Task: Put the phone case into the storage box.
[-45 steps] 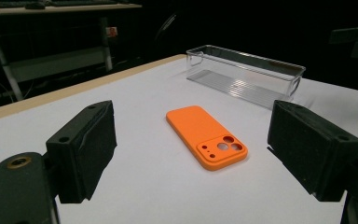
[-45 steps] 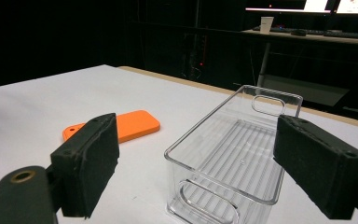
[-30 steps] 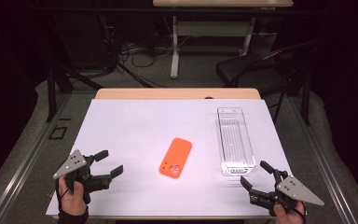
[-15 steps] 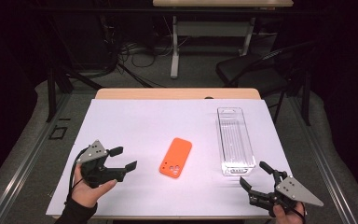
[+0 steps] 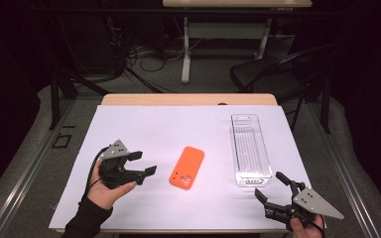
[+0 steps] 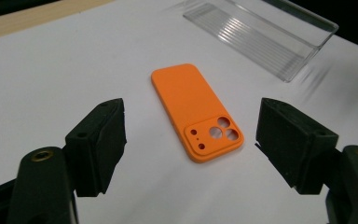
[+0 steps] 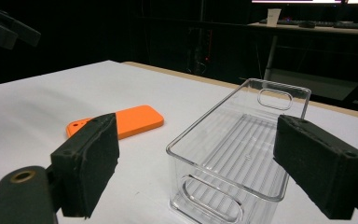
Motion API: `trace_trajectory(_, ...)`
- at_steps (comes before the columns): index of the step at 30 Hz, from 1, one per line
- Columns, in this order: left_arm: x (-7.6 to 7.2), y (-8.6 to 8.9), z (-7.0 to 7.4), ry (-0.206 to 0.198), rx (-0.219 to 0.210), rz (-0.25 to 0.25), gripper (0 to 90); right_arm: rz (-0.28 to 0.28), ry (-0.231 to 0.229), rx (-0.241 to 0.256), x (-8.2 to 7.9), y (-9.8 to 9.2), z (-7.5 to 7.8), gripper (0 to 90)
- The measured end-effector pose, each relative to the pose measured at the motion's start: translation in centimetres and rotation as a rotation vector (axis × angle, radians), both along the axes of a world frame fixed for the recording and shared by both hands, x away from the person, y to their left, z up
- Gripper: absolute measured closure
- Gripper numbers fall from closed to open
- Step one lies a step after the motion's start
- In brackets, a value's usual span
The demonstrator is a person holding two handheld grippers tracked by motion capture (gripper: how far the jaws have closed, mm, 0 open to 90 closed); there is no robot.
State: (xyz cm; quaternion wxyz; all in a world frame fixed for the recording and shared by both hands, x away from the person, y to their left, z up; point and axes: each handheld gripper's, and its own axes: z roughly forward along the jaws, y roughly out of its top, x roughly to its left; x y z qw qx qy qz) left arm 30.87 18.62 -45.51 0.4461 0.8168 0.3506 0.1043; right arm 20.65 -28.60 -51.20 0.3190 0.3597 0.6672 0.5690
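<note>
- The orange phone case (image 6: 196, 113) is seen lying flat, camera cutouts up, on the white desk (image 5: 144, 129), just ahead of the left gripper (image 5: 144, 163) and framed between its jaws, untouched.
- The left gripper's jaws are held wide apart, with nothing between the pads.
- The clear plastic bin (image 7: 242, 154) is seen right in front of the right gripper (image 5: 273, 187), standing empty beside the case.
- The right gripper's jaws are likewise spread wide, gripping nothing.
</note>
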Motion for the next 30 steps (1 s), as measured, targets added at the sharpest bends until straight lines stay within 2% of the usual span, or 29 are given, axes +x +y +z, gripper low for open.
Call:
trace_trajectory(4,0.8,-0.5,0.2,0.048,0.017,0.013,20.4,0.001,0.001,-0.003,0.0,0.0,0.0,13.7)
trace_trajectory(5,1.2,-0.9,0.3,0.064,0.05,0.037,21.4,0.007,0.002,-0.007,0.0,0.0,0.0,13.7)
trace_trajectory(8,1.7,-1.3,0.5,0.078,0.067,0.047,21.4,0.005,0.002,-0.004,0.0,0.1,-0.1,13.7)
trace_trajectory(9,2.2,-1.7,0.6,0.087,0.094,0.063,21.3,0.006,0.005,-0.004,0.0,0.1,-0.1,13.7)
trace_trajectory(10,2.2,-1.7,0.6,0.087,0.094,0.063,21.0,0.008,0.006,-0.006,0.0,0.1,-0.1,13.7)
trace_trajectory(11,2.7,-2.1,0.7,0.113,0.115,0.062,20.8,0.01,0.006,-0.008,0.0,0.1,-0.1,13.7)
trace_trajectory(13,3.0,-2.4,0.7,0.127,0.125,0.064,20.9,0.013,0.008,-0.009,0.1,0.1,-0.2,13.7)
trace_trajectory(15,3.9,-3.1,0.6,0.174,0.156,0.073,21.0,0.016,0.011,-0.008,0.1,0.2,-0.3,13.7)
trace_trajectory(16,3.9,-3.1,0.6,0.174,0.156,0.073,21.0,0.016,0.011,-0.008,0.1,0.2,-0.3,13.7)
trace_trajectory(17,4.6,-3.7,0.7,0.199,0.176,0.07,21.0,0.02,0.011,-0.008,0.2,0.2,-0.3,13.7)
trace_trajectory(20,5.2,-4.3,0.8,0.21,0.194,0.065,21.0,0.022,0.017,-0.012,0.2,0.2,-0.3,13.7)
trace_trajectory(21,5.8,-5.0,0.9,0.231,0.207,0.056,21.0,0.024,0.024,-0.01,0.2,0.2,-0.4,13.7)
trace_trajectory(24,6.3,-5.6,1.0,0.24,0.227,0.051,20.9,0.027,0.029,-0.009,0.2,0.2,-0.4,13.7)
trace_trajectory(26,6.9,-6.3,0.9,0.251,0.249,0.055,20.8,0.028,0.02,-0.001,0.3,0.2,-0.5,13.7)
trace_trajectory(30,7.8,-7.3,0.7,0.272,0.284,0.067,20.6,0.031,0.03,-0.007,0.3,0.2,-0.6,13.7)
